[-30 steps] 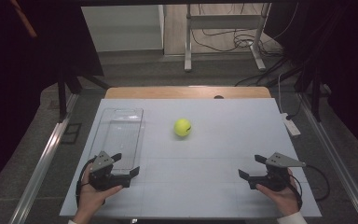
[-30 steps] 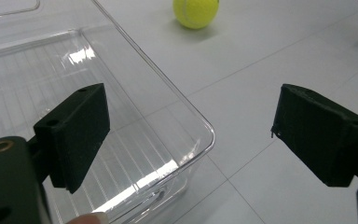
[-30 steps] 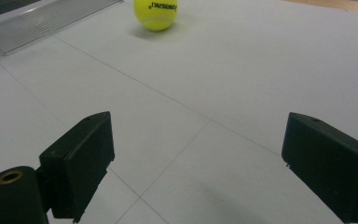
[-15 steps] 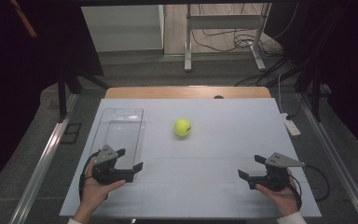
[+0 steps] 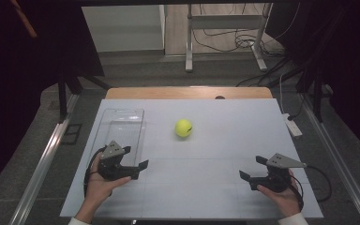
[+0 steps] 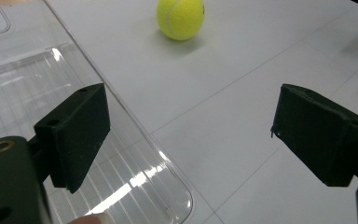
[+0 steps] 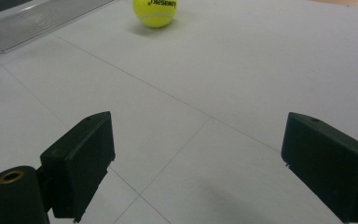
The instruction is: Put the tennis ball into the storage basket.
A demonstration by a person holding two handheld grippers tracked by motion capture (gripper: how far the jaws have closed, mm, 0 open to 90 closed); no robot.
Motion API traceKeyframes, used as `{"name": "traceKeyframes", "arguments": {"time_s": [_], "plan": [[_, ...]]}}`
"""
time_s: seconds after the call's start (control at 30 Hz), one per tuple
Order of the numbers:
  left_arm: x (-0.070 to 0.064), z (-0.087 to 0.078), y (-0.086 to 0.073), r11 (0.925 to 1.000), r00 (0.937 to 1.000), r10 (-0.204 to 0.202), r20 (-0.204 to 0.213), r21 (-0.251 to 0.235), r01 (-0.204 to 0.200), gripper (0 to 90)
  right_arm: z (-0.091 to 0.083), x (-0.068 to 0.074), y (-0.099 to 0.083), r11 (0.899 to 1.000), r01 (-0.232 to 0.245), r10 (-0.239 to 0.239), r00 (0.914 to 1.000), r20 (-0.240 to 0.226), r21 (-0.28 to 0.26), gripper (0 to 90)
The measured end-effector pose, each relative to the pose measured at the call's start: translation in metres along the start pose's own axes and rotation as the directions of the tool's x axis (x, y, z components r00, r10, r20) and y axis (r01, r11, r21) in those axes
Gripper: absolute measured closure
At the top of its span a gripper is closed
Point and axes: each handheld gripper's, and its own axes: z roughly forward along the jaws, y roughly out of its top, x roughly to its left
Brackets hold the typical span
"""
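Nothing looks done yet: the clear tray (image 5: 120, 125) lies empty just ahead of the left gripper (image 5: 135, 159), whose jaws gape wide with nothing between them. The tennis ball (image 5: 183, 128) sits untouched on the white table (image 5: 225, 140), ahead and inward of both. The right gripper (image 5: 253, 169), likewise spread and empty, is well apart, with no obstacle between.

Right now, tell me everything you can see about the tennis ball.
The tennis ball is yellow-green and fuzzy, with a pale curved seam and dark printed lettering. It sits alone on the white table, right of the clear tray and apart from it. Nothing touches it but the tabletop; both open grippers are well short of it.
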Motion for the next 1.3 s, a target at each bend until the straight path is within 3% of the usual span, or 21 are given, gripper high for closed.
{"name": "traceKeyframes", "arguments": {"time_s": [0.3,0.6,1.3], "plan": [[-0.003,0.005,0.008,0.9999,0.9996,0.010,0.027,0.012,-0.010,11.5,-0.004,-0.002,-0.001,1.000,-0.012,0.012,0.9999,0.009,-0.010,9.6],[-0.003,0.012,0.026,0.9995,0.9993,0.024,0.030,0.019,-0.024,11.2,-0.006,-0.003,-0.004,1.000,-0.017,0.017,0.9998,0.011,-0.008,9.6],[-0.008,0.036,0.052,0.9965,0.9971,0.057,0.050,0.059,-0.060,10.8,-0.006,-0.002,-0.007,1.000,-0.013,0.013,0.9998,0.015,0.000,9.8]]}}
